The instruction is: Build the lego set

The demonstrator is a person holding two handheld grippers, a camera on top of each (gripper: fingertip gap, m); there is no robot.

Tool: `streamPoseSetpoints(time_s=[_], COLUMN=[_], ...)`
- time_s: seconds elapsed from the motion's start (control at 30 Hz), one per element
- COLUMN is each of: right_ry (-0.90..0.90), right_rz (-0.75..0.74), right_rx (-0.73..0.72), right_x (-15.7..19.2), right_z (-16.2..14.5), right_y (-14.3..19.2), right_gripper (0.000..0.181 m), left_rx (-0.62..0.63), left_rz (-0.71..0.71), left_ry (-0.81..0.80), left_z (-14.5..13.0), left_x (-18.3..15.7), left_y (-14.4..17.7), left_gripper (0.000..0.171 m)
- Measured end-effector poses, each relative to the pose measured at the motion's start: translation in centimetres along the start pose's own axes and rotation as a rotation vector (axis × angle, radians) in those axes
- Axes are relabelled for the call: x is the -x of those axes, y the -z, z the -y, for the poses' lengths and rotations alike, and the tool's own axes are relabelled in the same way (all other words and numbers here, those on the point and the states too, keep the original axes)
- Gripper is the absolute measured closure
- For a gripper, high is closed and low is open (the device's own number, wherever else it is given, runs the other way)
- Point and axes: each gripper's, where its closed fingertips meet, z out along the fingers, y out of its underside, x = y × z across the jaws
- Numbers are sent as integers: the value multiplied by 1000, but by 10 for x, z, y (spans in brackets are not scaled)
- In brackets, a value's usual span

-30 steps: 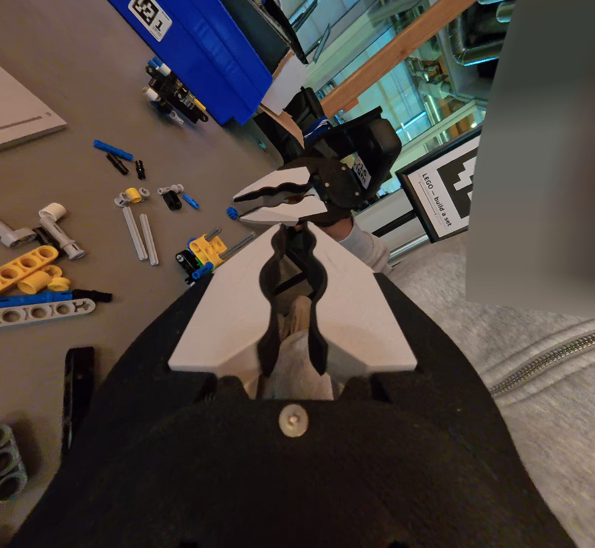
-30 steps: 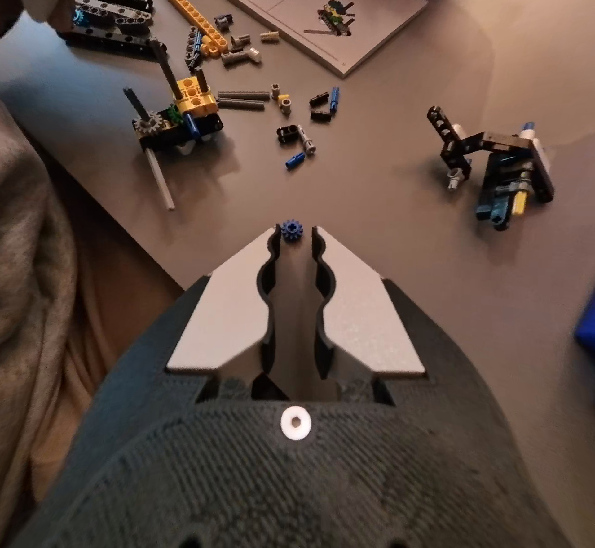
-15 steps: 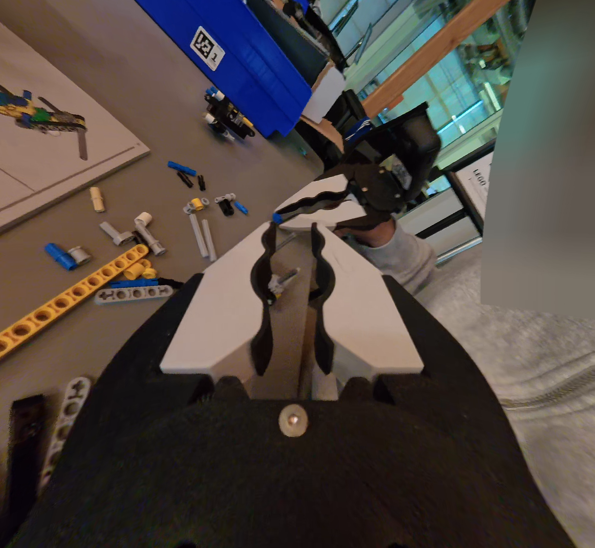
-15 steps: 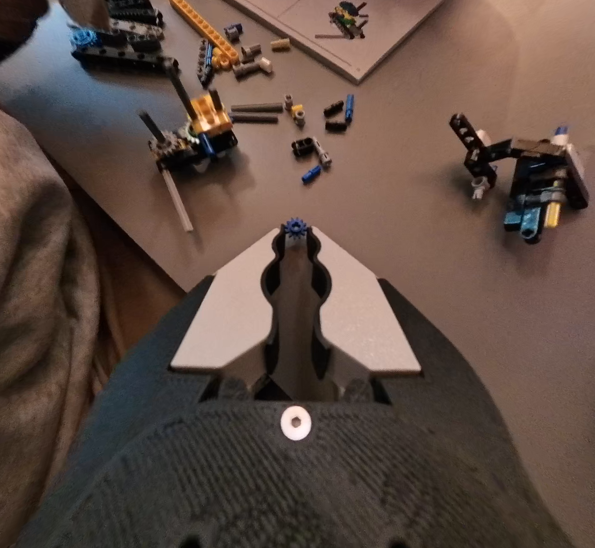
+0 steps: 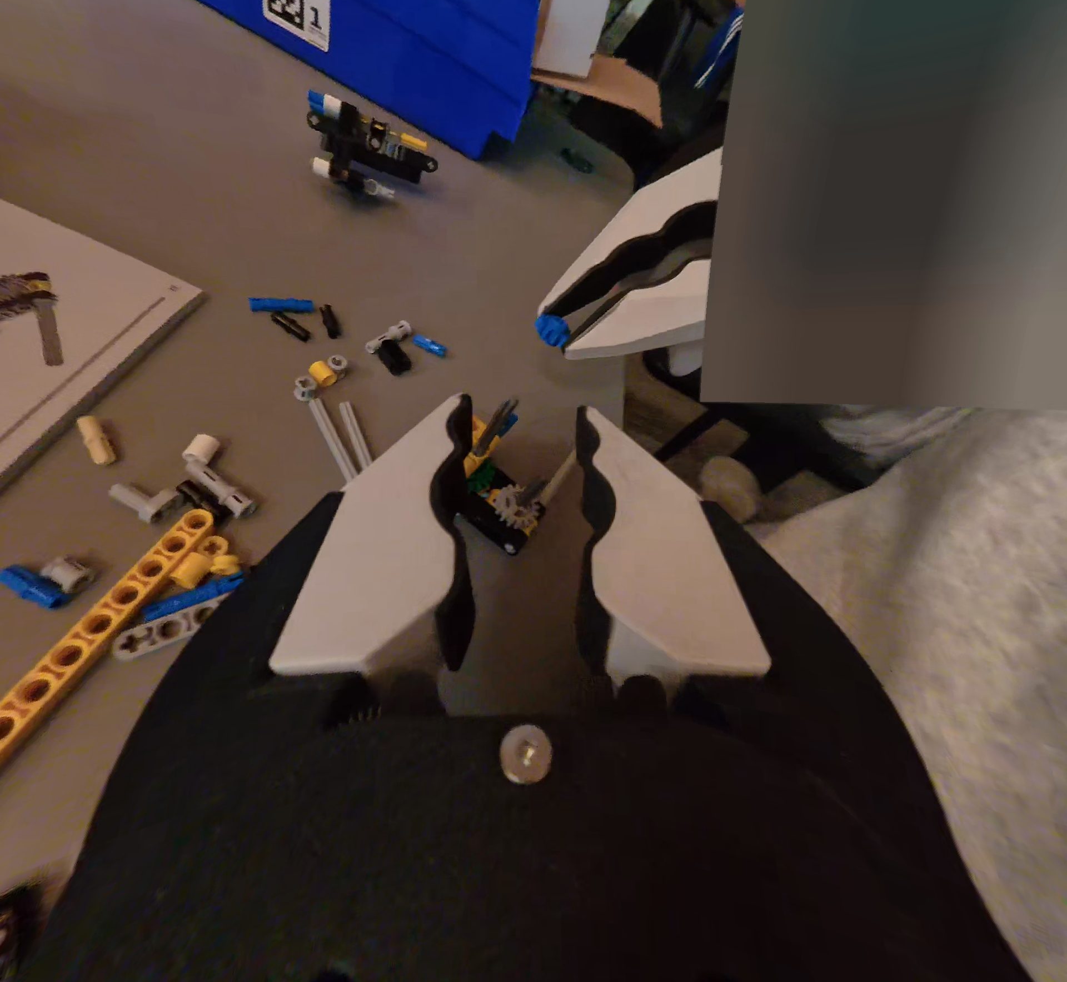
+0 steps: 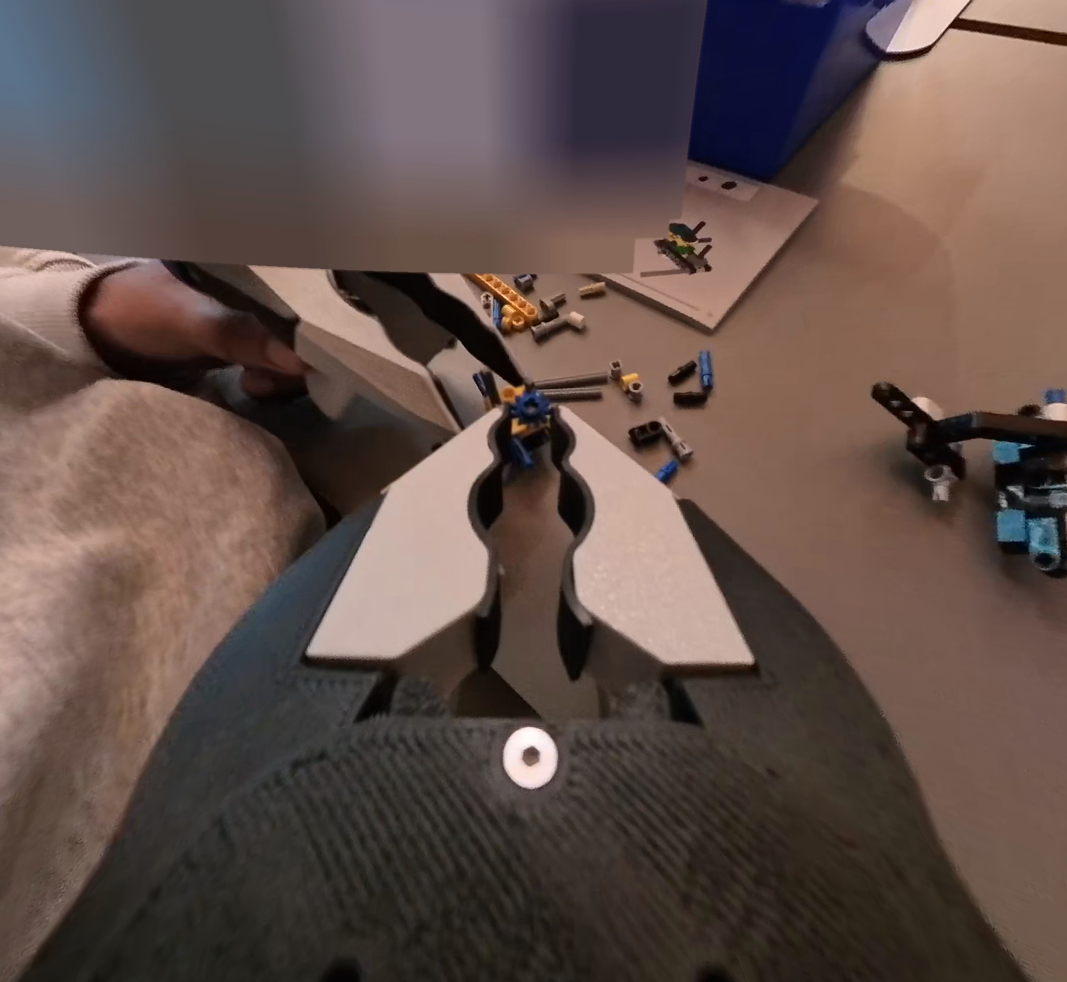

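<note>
The left gripper (image 5: 522,406) stood with its jaws spread wide over the grey table (image 5: 144,157), the small yellow-and-black gear assembly (image 5: 499,498) lying between its fingers, nearer the left one. The right gripper (image 6: 526,416) was pinching a small blue gear (image 6: 526,407) at its fingertips, just above that assembly. Beyond the left gripper's tips lay loose pins and axles (image 5: 346,342); a yellow beam (image 5: 109,608) lay to its left, and a black sub-assembly (image 5: 364,146) farther ahead by the blue bin (image 5: 416,13).
</note>
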Motion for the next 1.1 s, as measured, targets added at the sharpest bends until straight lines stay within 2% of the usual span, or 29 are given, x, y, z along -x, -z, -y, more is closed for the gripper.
streamPoseSetpoints(time_s=[0.17,0.37,0.7,1.1], right_ry=[-88,-4,-5,18], right_rz=[30,-61,-92,-121], right_rx=[-29,61,137,208], right_x=[11,11,19,17], right_z=[15,15,7,5], right_y=[-7,-13,-23,-26], right_gripper=[170,170,170,170], left_rx=[-3,-30,-5,3], left_rz=[66,68,70,71], left_ry=[-36,-7,-22,46], left_z=[-1,0,-5,-7], left_x=[7,8,5,12], left_y=[4,5,5,5], left_gripper=[148,155,158,170])
